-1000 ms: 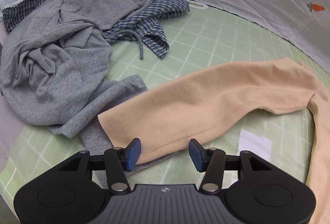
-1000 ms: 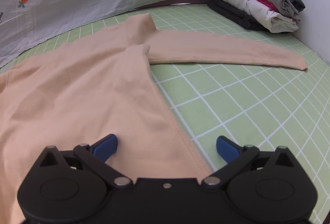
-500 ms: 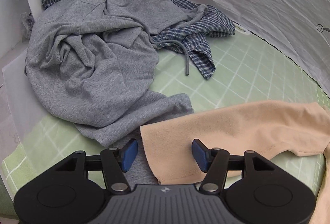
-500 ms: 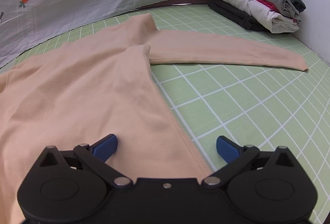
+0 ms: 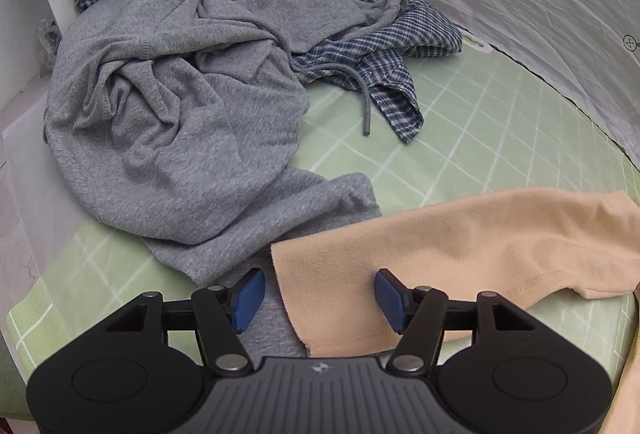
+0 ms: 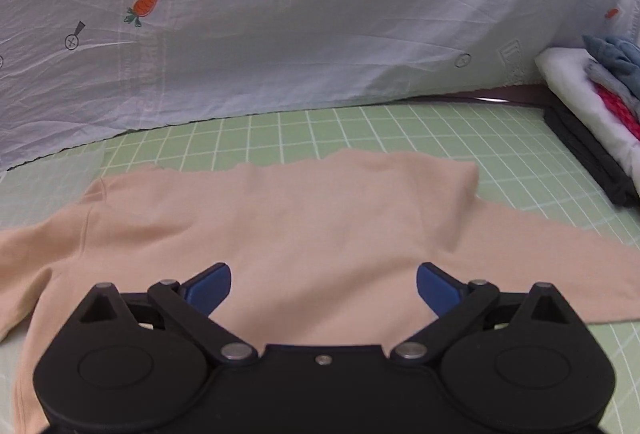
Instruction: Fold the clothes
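Left view: one grey garment point(image 5: 180, 122) on one plaid shirt point(image 5: 392, 46), far on the green gridded mat point(image 5: 460, 138). Left gripper point(image 5: 318, 296), fingers half apart, straddles the peach top's point(image 5: 460, 246) cuff, not pinching.

Right view: right gripper point(image 6: 324, 284), wide but closing, over the top's middle; one folded stack point(image 6: 592, 114) at the mat's right edge; printed sheet point(image 6: 320, 14) behind.

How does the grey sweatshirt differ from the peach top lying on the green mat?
The grey sweatshirt lies crumpled in a heap; the peach top is spread nearly flat. The grey one rests on a plaid shirt; the peach one's cuff overlaps the grey hem. Both are unfolded, on the green mat.
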### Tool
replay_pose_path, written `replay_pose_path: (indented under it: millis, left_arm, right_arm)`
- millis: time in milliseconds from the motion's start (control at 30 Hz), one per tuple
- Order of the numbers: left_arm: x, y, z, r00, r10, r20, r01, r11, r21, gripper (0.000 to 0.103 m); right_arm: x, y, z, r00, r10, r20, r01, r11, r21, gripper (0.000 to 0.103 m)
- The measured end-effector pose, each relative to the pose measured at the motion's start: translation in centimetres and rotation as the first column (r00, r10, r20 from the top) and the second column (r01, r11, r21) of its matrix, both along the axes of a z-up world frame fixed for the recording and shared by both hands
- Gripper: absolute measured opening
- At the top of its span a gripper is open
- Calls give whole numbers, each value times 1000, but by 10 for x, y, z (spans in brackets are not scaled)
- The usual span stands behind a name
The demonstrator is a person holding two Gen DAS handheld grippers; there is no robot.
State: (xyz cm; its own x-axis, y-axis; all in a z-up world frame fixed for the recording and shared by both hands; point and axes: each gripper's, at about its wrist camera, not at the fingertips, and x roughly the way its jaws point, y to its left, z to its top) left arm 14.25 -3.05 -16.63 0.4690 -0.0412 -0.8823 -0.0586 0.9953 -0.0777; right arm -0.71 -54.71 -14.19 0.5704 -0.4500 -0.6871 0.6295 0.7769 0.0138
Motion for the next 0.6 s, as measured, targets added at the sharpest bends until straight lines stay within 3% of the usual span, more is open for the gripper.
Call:
replay_pose_path:
  millis: [133, 233, 500, 567, 600]
  left_arm:
    - [4, 2, 2, 999, 37, -32, -38, 999, -8, 47]
    - [7, 2, 3, 998, 41, -49, -42, 999, -5, 39]
    - [17, -3, 3, 995, 46, -87, -44, 999, 25, 37]
    - [19, -4, 3, 995, 38, -96, -35, 999, 32, 37]
    - [20, -4, 3, 994, 36, -101, -33, 999, 34, 37]
  right_arm:
    - [69, -15, -7, 985, 170, 26, -171, 984, 42, 80]
    - [113, -20, -16, 957, 290, 29, -292, 953, 79, 78]
    - [187, -14, -35, 845, 526, -95, -526, 850, 28, 83]
    - [193, -15, -39, 816, 570, -102, -568, 822, 46, 82]
    - [194, -14, -40, 800, 591, -104, -588, 806, 58, 75]
